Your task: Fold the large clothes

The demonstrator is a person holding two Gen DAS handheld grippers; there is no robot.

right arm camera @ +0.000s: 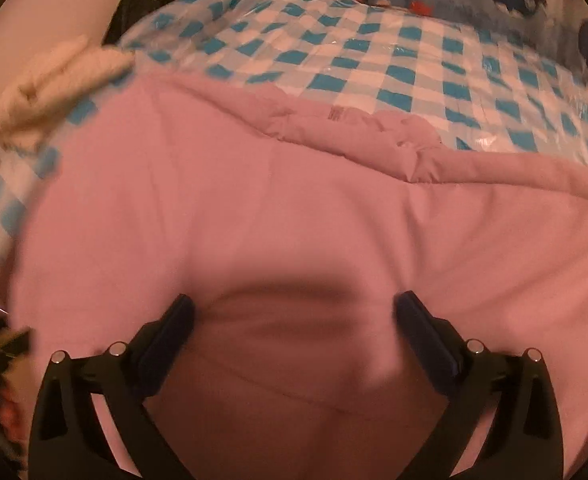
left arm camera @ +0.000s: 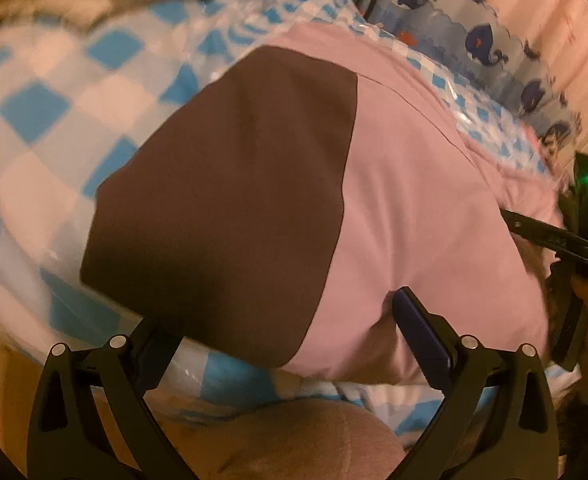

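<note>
A home, most likely a bedroom or child's room: a soft surface under a blue-and-white checked cover (right arm camera: pixel 394 52) with a glossy sheen, a whale-patterned fabric (left arm camera: pixel 482 40) standing along its far edge, a cream fluffy textile (right arm camera: pixel 54 80) at one corner, and warm, dim indoor light.

Pink-and-brown garment (left arm camera: pixel 394 200) flat on checked cover (left arm camera: pixel 46 112)

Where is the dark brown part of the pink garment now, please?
In the left wrist view the dark brown panel lies at centre-left on the pink garment, over the blue checked cover, just ahead of the left gripper.
</note>
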